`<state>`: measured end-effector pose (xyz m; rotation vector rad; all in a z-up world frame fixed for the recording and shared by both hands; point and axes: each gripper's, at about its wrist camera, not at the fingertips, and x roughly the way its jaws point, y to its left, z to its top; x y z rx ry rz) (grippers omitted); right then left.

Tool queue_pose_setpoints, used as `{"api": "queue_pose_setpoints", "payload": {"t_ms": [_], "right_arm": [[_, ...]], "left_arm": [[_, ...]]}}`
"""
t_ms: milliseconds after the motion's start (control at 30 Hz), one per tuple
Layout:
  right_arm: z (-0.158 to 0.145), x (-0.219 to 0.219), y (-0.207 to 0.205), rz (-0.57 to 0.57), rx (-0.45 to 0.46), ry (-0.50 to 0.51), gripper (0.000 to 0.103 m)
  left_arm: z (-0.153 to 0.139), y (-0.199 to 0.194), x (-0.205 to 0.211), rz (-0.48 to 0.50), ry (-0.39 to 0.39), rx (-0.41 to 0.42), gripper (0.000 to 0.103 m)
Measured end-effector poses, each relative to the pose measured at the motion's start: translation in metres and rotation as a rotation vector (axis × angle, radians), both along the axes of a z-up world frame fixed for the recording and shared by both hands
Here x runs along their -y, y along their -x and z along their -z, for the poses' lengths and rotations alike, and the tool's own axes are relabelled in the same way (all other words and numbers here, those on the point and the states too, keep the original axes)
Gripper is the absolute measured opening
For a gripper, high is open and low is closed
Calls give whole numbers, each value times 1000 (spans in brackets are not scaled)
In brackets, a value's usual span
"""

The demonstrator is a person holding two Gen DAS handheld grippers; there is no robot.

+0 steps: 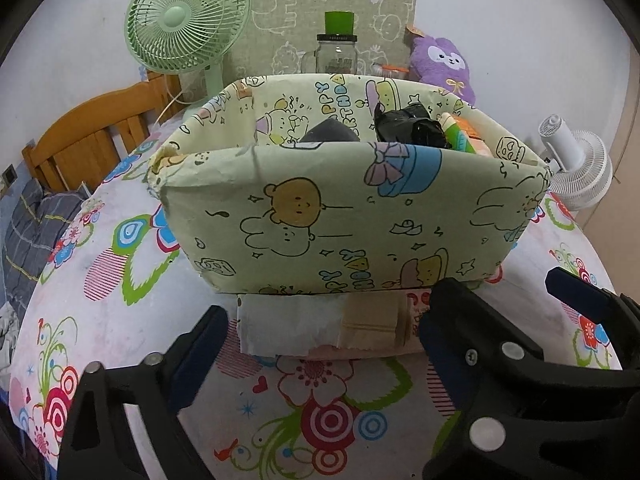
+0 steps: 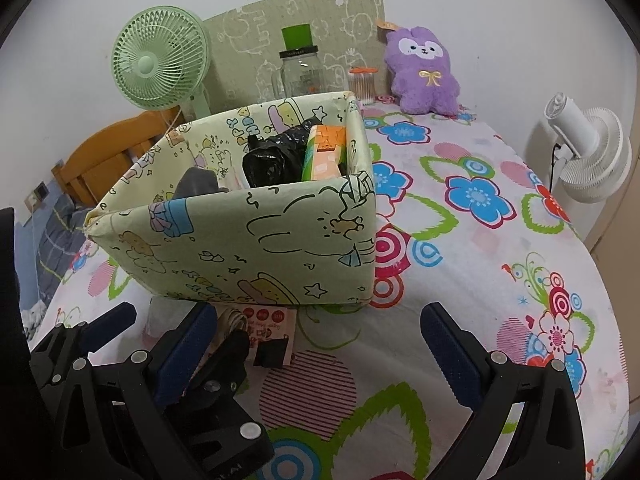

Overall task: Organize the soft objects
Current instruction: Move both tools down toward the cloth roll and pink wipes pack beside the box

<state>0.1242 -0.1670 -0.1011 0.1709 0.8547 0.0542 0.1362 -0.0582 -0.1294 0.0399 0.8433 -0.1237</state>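
A pale green cartoon-print box [image 1: 340, 216] stands on the flowered tablecloth; it also shows in the right wrist view [image 2: 256, 248]. Inside it are a black plastic bag [image 1: 408, 126], a dark grey item [image 1: 328, 132] and an orange-green pack [image 2: 324, 152]. A flat stack of tissue and beige packets [image 1: 320, 328] lies just in front of the box, between the open jaws of my left gripper [image 1: 324, 344]. My right gripper [image 2: 316, 344] is open and empty, to the right of the left one. A purple plush [image 2: 424, 72] sits at the back right.
A green fan [image 1: 188, 24], a glass jar with a green lid [image 1: 336, 48] and a cotton swab box [image 2: 362, 84] stand behind the box. A white fan [image 2: 588, 152] is beyond the table's right edge. A wooden bed frame [image 1: 92, 132] is on the left.
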Motion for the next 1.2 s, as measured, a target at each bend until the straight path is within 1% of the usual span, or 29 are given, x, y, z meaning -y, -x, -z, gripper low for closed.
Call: {"api": "queue_pose_setpoints", "payload": {"t_ms": [233, 500, 933, 1200], "right_arm": [[7, 0, -5, 3, -21, -9, 103], [7, -4, -5, -3, -22, -6, 103], [-2, -21, 6, -35, -1, 0, 103], [-4, -35, 13, -60, 1, 5, 103]], "left_arm": [[4, -4, -3, -9, -2, -12, 79], [2, 1, -5, 0, 7, -3, 69], [-7, 17, -22, -26, 18, 21, 68], [-10, 27, -35, -45, 6, 32, 68]]}}
